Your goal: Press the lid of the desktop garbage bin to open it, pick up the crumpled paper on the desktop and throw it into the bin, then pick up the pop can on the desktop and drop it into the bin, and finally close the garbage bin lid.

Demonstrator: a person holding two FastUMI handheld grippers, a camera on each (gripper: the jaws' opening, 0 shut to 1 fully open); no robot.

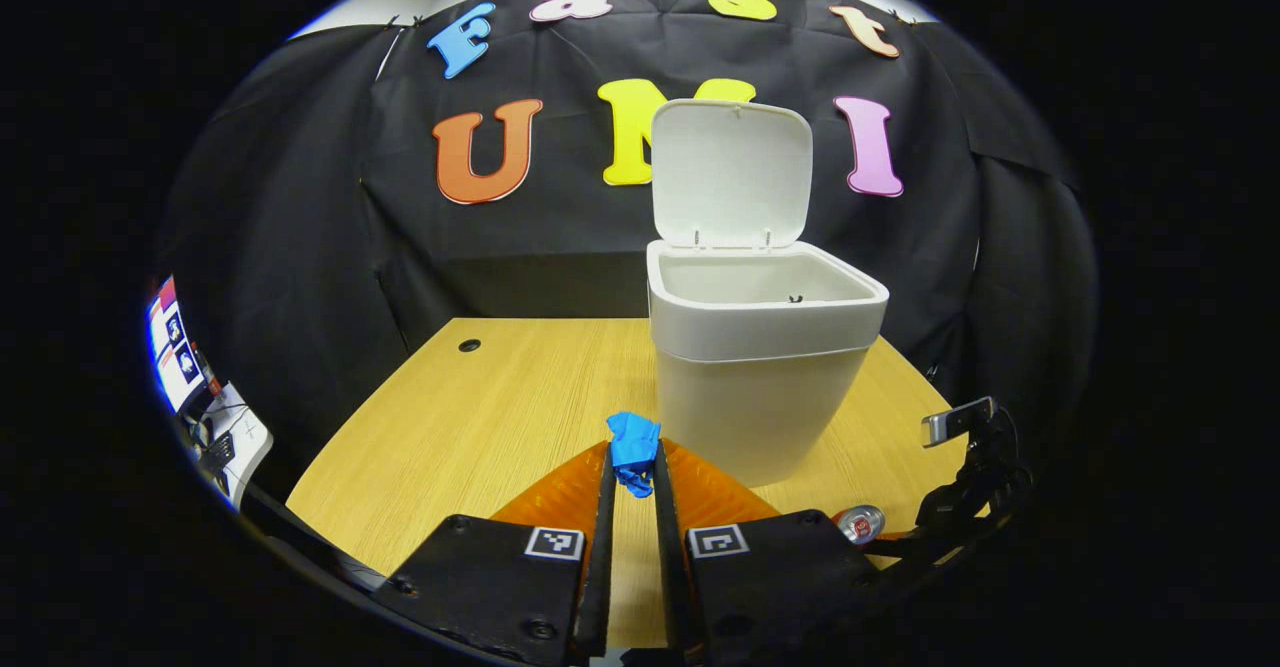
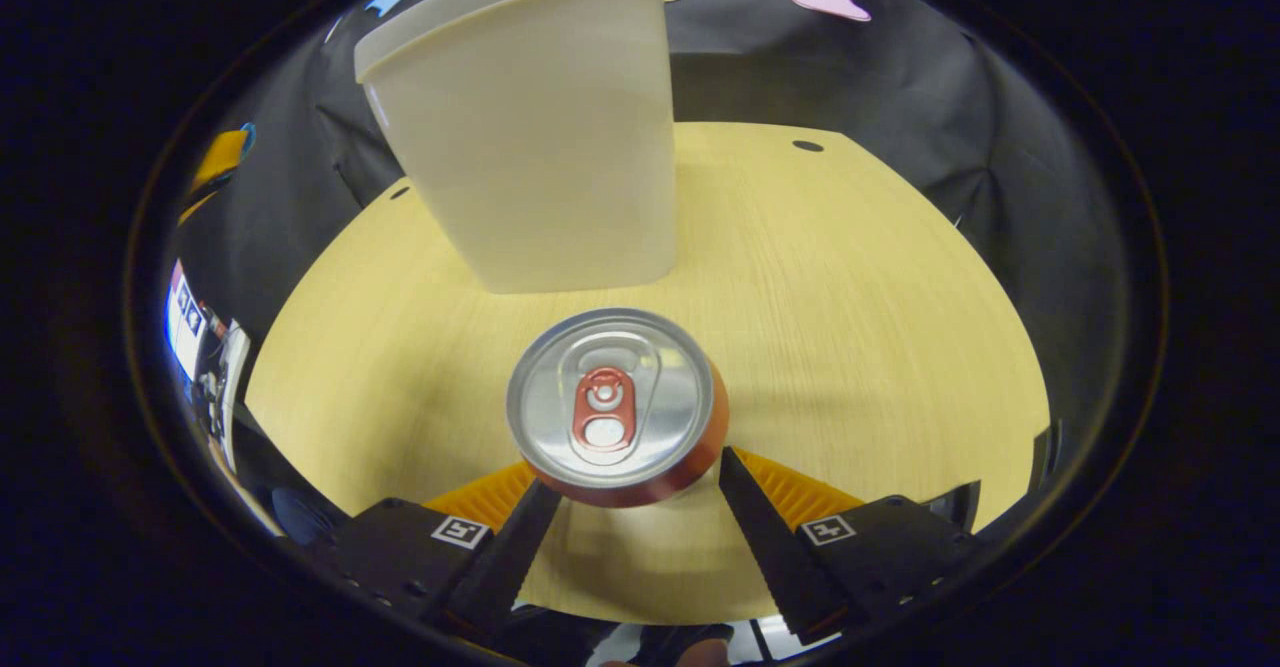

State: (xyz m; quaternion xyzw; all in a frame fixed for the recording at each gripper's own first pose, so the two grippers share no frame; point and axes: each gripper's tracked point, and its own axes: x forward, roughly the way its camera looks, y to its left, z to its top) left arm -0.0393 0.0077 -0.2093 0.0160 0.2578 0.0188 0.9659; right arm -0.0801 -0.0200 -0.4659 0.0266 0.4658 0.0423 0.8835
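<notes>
In the left gripper view, the left gripper [image 1: 633, 467] is drawn narrow, both fingers pressing on a wad of blue crumpled paper [image 1: 634, 450] that sits pinched at their tips and looks lifted off the wooden tabletop [image 1: 480, 407]. Ahead of it and a little to its right stands the white garbage bin [image 1: 757, 372], its lid [image 1: 731, 173] swung upright and the mouth open. Low to this gripper's right, the pop can [image 1: 860, 522] stands on the tabletop beside the dark body of the other gripper. In the right gripper view, the right gripper [image 2: 640, 477] is spread wide, its two fingers flanking the pop can [image 2: 617, 405] just at their tips; whether they touch it cannot be told. The can stands upright, silver top and red tab facing the camera. The garbage bin [image 2: 540, 137] rises just beyond the can, slightly to this gripper's left.
</notes>
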